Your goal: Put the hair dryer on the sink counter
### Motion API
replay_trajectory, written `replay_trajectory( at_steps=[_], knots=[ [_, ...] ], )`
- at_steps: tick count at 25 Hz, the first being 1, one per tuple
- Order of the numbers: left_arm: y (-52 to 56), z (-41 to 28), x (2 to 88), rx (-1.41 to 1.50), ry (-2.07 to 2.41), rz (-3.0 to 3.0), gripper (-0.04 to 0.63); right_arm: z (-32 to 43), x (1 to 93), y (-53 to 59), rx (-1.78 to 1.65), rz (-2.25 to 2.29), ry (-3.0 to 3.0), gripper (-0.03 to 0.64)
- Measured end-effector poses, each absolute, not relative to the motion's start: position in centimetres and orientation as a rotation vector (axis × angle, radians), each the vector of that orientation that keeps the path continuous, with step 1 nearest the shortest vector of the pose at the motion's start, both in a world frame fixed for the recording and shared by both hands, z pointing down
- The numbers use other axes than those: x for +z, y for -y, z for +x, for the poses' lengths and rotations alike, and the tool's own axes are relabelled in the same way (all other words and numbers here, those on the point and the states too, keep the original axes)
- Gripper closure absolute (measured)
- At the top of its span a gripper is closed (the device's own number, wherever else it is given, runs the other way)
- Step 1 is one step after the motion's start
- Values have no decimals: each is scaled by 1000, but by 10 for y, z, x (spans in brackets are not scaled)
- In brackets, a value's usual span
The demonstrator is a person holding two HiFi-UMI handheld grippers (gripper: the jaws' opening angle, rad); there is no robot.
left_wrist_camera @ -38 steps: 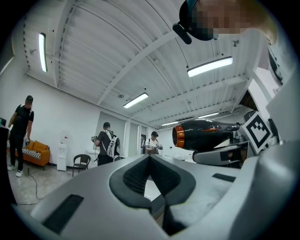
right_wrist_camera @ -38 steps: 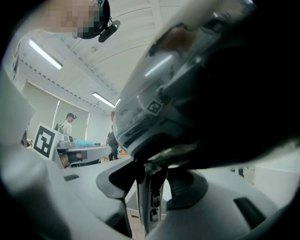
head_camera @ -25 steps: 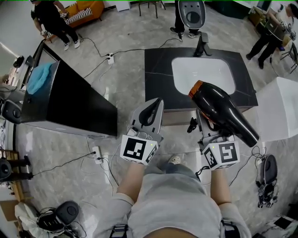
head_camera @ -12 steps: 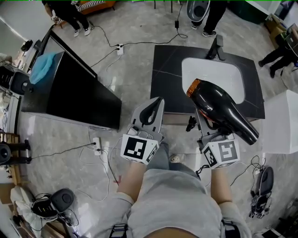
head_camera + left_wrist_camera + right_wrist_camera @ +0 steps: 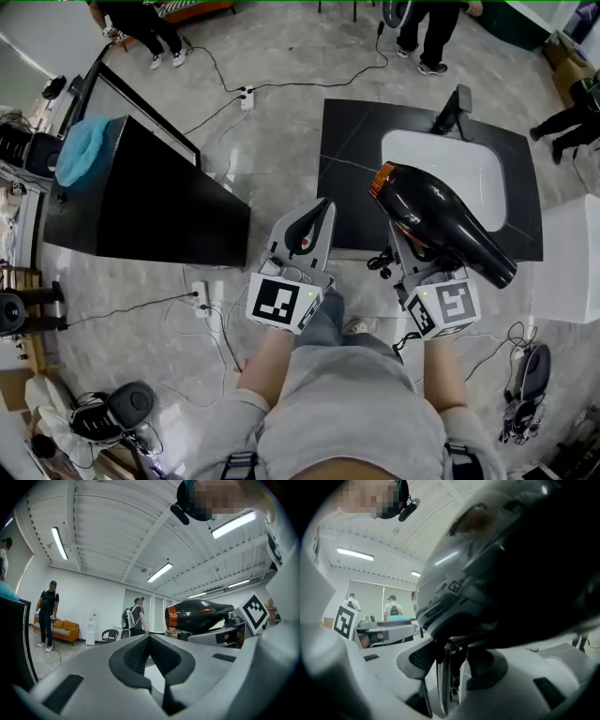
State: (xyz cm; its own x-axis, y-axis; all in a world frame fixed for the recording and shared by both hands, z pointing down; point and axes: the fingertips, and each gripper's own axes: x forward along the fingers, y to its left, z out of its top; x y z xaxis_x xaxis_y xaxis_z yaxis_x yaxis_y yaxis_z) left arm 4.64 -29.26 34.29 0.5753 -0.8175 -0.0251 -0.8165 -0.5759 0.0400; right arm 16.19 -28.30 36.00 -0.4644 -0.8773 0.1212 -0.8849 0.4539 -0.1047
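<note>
The black hair dryer (image 5: pixel 441 225) with an orange ring at its nozzle is held in the air, lying across my right gripper (image 5: pixel 411 249), which is shut on its handle. It hangs over the near edge of the black sink counter (image 5: pixel 352 155), beside the white basin (image 5: pixel 448 173). In the right gripper view the hair dryer's body (image 5: pixel 501 569) fills the upper frame and its handle stands between the jaws of the right gripper (image 5: pixel 445 660). My left gripper (image 5: pixel 314 223) is shut and empty, just short of the counter's front left corner. The left gripper (image 5: pixel 150 641) sees the hair dryer (image 5: pixel 197 616) to its right.
A black faucet (image 5: pixel 457 105) stands behind the basin. A black cabinet (image 5: pixel 159 202) with a blue cloth (image 5: pixel 82 150) is at the left. A power strip (image 5: pixel 199 302) and cables lie on the floor. A white block (image 5: pixel 574 253) flanks the counter's right. People stand at the far side.
The counter and basin have come closer and lower in the head view as the person steps toward them. Both grippers keep their pose, the dryer still held in the right one.
</note>
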Motion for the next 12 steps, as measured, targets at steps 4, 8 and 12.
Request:
replay_trajectory(
  at_steps=[4, 8, 12],
  knots=[
    [316, 35, 350, -45, 1420, 2757, 583, 145, 372, 310, 275, 1560, 2634, 425],
    [336, 24, 357, -30, 1411, 2745, 583, 130, 392, 333, 345, 1509, 2630, 425],
    [352, 17, 366, -18, 1397, 2733, 583, 119, 411, 352, 437, 1449, 2628, 425]
  ],
)
